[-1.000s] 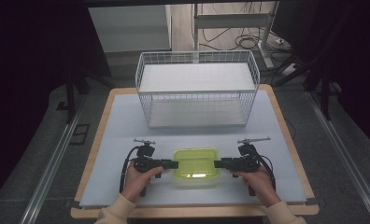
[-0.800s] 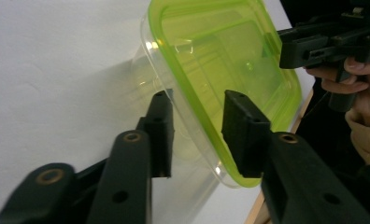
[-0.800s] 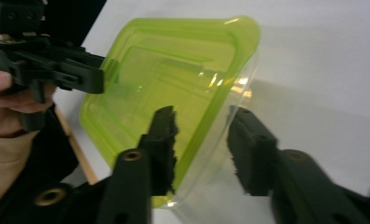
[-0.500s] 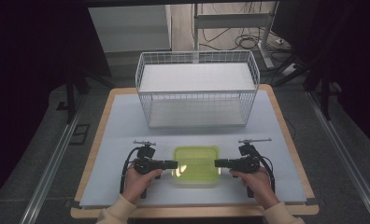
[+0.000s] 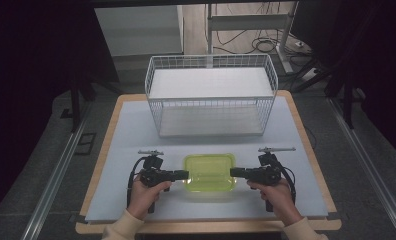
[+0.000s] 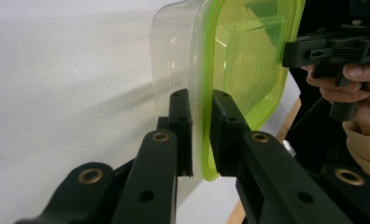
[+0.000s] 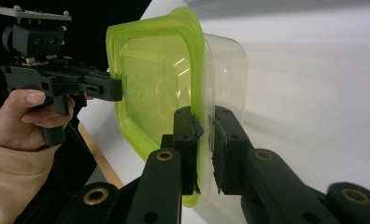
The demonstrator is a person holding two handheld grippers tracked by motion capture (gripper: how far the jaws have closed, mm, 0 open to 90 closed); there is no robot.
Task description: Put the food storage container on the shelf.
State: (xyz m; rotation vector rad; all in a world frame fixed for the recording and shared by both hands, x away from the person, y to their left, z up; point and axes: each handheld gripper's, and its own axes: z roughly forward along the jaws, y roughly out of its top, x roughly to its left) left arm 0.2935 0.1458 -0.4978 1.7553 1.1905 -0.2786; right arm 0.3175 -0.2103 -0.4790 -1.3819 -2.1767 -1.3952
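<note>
- Left gripper (image 5: 182,174): jaws closed on the lid rim at the left edge of the container (image 5: 209,172), one jaw above the rim and one below, seen clearly in the left gripper view. The bite is shallow, on the lip only.
- Right gripper (image 5: 236,172): jaws likewise closed on the rim at the opposite, right edge.
- Container: clear tub with a green lid (image 6: 248,56), at the near middle of the table (image 5: 131,130), held between the two grippers. Whether it rests on the surface or is slightly raised cannot be told.
- Risk, judged: both grips bear on the lid lip. If the lid is not sealed, lifting could pull it off and drop the tub.
- Risk, judged: uneven raising by the two hands would tilt the container, and a rim could slip out of a shallow bite.
- Wire basket (image 5: 211,100): stands at the far side, well apart. If it is the destination, the front wall must be cleared or the tub will snag.
</note>
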